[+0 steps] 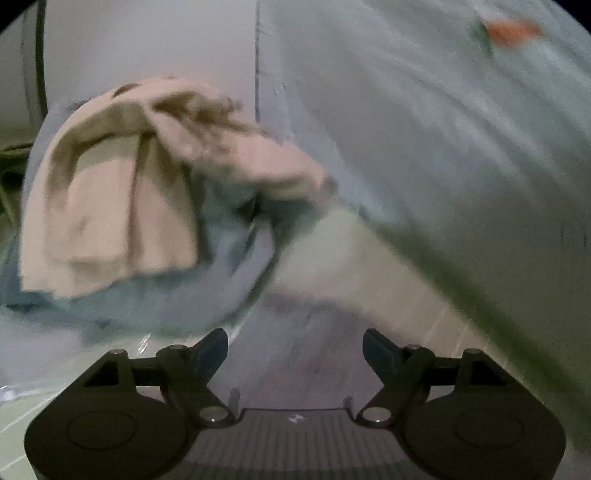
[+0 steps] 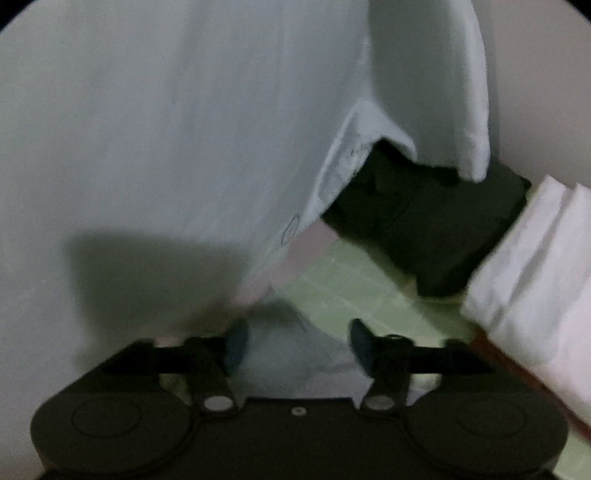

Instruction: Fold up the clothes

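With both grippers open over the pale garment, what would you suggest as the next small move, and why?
Probably bring the right gripper down and close on the pale garment where its edge lies between the fingers. Both the right gripper and the left gripper stand open and hold nothing, and the garment looks spread flat over the green mat, so a fresh hold on an edge seems needed before any fold.

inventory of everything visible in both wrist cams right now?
pale garment: 1, light grey-blue, spread across most of both views; small orange mark near its top in the left view
beige cloth: 1, crumpled, left of the left view, on a blue-grey pile
dark garment: 1, black, folded, right of centre in the right view
white cloth: 1, folded, right edge of the right view
green surface: 1, light green, gridded, under the clothes
left gripper: 1, black, jaws open, empty
right gripper: 1, black, jaws open, pale fabric lying between them
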